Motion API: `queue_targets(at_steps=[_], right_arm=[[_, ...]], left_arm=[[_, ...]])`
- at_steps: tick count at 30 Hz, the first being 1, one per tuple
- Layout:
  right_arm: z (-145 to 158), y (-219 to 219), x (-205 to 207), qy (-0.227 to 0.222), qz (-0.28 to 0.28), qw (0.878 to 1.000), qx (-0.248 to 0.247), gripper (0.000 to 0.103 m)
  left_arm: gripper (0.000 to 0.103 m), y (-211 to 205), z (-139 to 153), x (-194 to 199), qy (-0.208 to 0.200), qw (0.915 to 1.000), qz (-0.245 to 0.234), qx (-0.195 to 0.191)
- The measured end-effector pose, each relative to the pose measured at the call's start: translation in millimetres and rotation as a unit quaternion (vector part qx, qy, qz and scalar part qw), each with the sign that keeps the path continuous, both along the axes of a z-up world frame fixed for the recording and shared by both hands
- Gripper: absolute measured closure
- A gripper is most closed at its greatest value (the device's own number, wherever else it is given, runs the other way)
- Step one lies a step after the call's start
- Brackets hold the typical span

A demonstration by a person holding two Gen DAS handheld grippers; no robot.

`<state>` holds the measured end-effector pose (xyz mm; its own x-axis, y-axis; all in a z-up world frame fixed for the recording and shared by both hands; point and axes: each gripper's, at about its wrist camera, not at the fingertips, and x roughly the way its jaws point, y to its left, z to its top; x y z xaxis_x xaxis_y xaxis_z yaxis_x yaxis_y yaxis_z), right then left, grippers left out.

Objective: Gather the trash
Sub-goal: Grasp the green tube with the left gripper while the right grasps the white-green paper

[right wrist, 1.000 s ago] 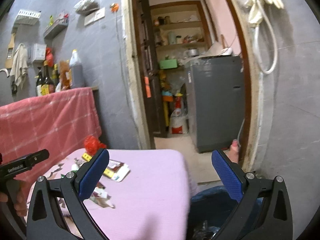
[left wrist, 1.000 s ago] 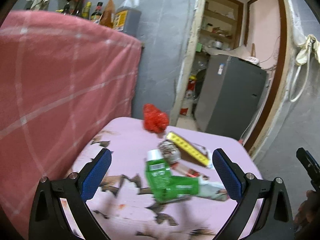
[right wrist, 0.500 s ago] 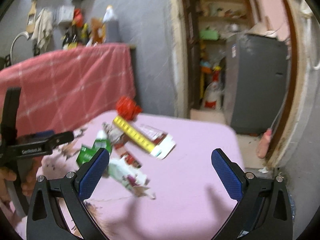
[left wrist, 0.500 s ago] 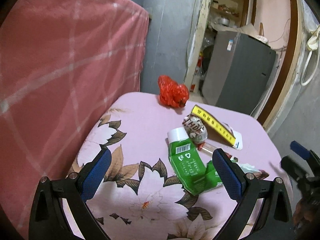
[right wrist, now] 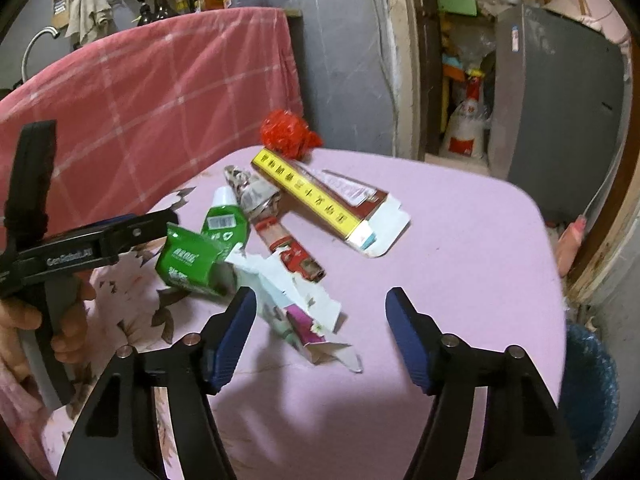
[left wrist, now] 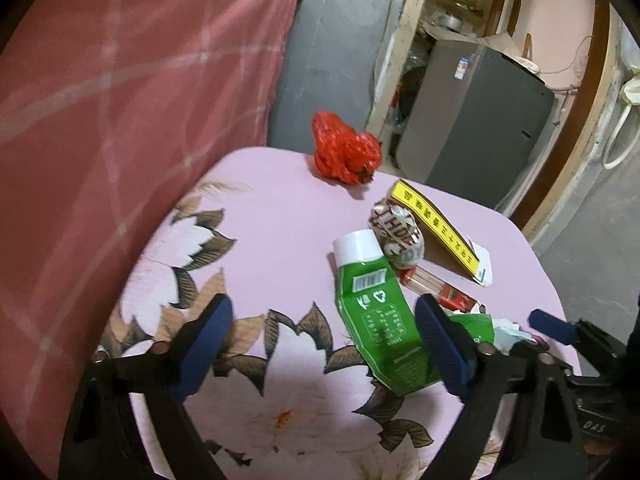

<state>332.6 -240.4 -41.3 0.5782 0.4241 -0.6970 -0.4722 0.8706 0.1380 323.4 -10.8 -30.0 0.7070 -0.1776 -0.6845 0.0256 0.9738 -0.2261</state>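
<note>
Left wrist view: the left gripper hangs over a table draped in a pink floral cloth, its jaws apart and closing. The lower end of the flattened green tube with a white cap lies between the blue pads; the right pad overlaps its edge, but whether it presses cannot be told. Just past the tube sit a crumpled paper ball, a red-and-clear wrapper and a long yellow-edged box. A red plastic bag rests at the far edge of the table. A fingertip of the right gripper shows at the right. A pink checked cloth fills the left side, and a grey cabinet stands beyond the doorway.

Right wrist view: the right gripper is half wide, jaws closing, above the near part of the table. A torn white carton lies between its pads; the left pad is beside it, contact unclear. To the left a hand holds the left gripper over the green tube. Farther off lie the paper ball, the wrapper, the yellow-edged box and the red bag. A dark blue bin stands low at the right, beside the table.
</note>
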Motion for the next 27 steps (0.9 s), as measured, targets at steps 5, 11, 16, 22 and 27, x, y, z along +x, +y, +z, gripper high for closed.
queue_targets(at_steps=[5,11,16,22,27], right_arm=[[-5.7,2.5,0.1,0.011,0.007,1.000,-0.004,0.059],[-7.0,-0.1,-3.8,0.007,0.009,1.000,0.003,0.079],[-1.4,-6.7,-10.1,-0.011,0.006,1.000,0.009,0.088],[2.5,-15.6,-14.1,-0.026,-0.001,1.000,0.014,0.090],[2.3,-19.8,-17.1,-0.038,-0.011,0.999,0.015,0.090]], left_arm=[[0.036,1.6,-3.0,5.9,0.012,0.9996,-0.011,-0.023],[0.051,-1.7,-8.4,11.4,0.028,0.9989,-0.027,-0.025],[0.056,-5.8,-13.1,14.7,0.037,0.9983,-0.031,-0.032],[0.061,-11.8,-10.9,23.3,0.038,0.9985,-0.032,-0.022],[0.077,-18.7,-10.5,29.0,0.036,0.9985,-0.040,-0.008]])
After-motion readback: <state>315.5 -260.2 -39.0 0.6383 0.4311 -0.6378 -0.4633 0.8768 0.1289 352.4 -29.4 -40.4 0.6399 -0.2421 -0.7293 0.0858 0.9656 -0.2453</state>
